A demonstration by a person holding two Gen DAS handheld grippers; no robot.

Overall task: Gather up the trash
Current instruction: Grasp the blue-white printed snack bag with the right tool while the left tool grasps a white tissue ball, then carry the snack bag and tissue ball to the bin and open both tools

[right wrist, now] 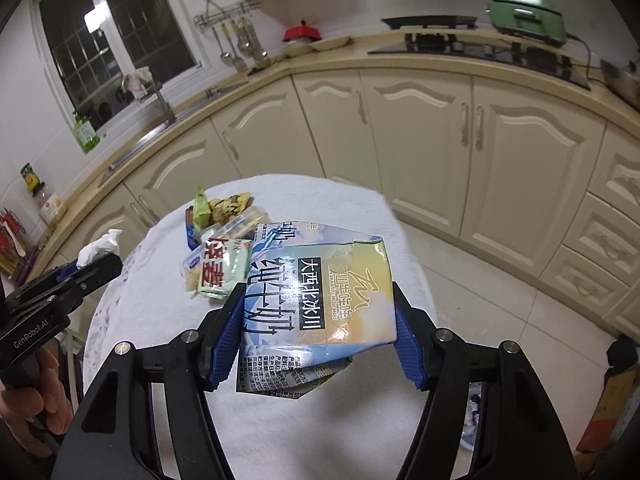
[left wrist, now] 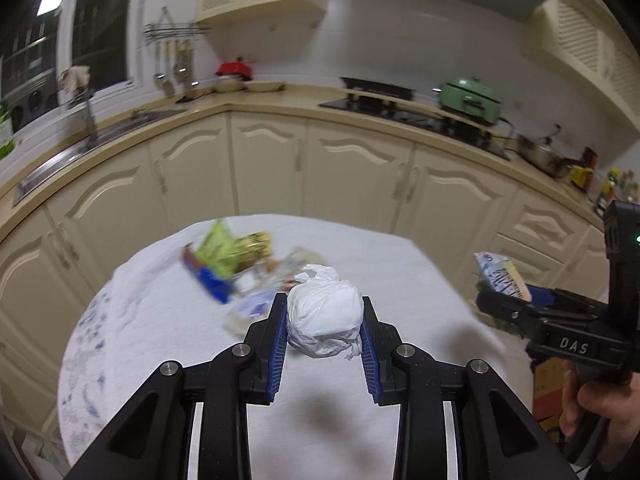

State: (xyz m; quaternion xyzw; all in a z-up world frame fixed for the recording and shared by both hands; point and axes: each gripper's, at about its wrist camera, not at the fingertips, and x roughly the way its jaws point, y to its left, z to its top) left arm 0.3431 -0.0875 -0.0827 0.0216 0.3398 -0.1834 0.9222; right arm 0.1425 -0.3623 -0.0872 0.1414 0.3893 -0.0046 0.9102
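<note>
1. Your left claw (left wrist: 324, 320) is clamped on a crumpled white paper wad (left wrist: 323, 316), held above the white-clothed table (left wrist: 400, 280).
2. Your right claw (right wrist: 318, 332) grips a flattened milk carton (right wrist: 316, 296) between its blue pads, lifted over the table's right edge.
3. A pile of snack wrappers (right wrist: 224, 240) lies on the table's far side, just beyond both claws.
4. Cream kitchen cabinets (right wrist: 420, 140) curve behind the table.

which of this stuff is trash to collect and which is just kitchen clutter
Trash: crumpled tissue wad in left gripper; flattened milk carton in right gripper; snack wrappers on table.

Lying about: green electric pot, red lid, hanging utensils, green bottle.
</note>
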